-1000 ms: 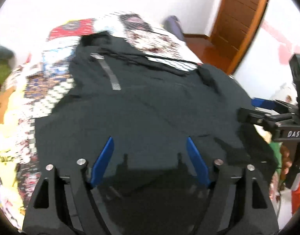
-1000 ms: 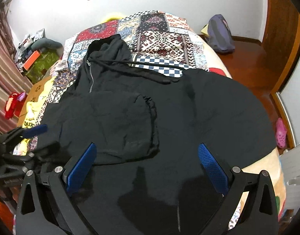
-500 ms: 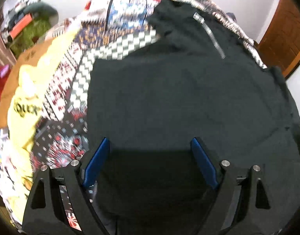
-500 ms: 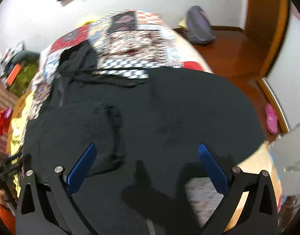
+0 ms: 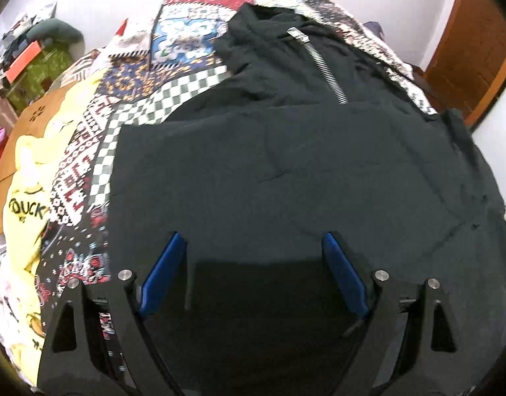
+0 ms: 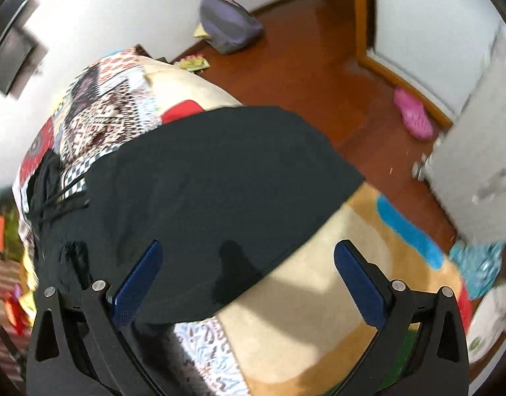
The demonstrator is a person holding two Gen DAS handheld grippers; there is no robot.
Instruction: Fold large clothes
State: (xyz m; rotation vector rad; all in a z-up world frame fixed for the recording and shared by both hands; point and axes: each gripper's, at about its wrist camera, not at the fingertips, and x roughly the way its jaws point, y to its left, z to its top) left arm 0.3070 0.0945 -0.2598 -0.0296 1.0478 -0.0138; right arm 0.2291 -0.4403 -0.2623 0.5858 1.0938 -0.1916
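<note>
1. Left wrist view: your left gripper [image 5: 253, 264] points steeply down over a black zip hoodie [image 5: 286, 171] spread flat on a bed with a patchwork quilt [image 5: 127, 99]. Its blue fingers [image 5: 164, 277] stand wide apart and released, with nothing pinched between them; only the dark fabric lies beneath. The hood and a silver zipper [image 5: 322, 66] lie at the far end. A yellow garment [image 5: 25, 198] sits off to the left on the bed.

2. Right wrist view: your right gripper [image 6: 246, 277] hangs over the hoodie's edge [image 6: 220, 181] where it drapes toward the side of the bed. Its fingers [image 6: 358, 283] are also spread and grasping nothing. Beyond is a wooden floor [image 6: 319, 76] with a pink slipper [image 6: 413, 117] and a purple bag [image 6: 230, 23].

3. Handling, as a judgement: the hoodie looks soft, limp and fairly thick, so it should sag and bunch when you lift it. Take hold at an edge or corner, such as the hem nearest each gripper, pinching all layers together and lifting both sides evenly.
</note>
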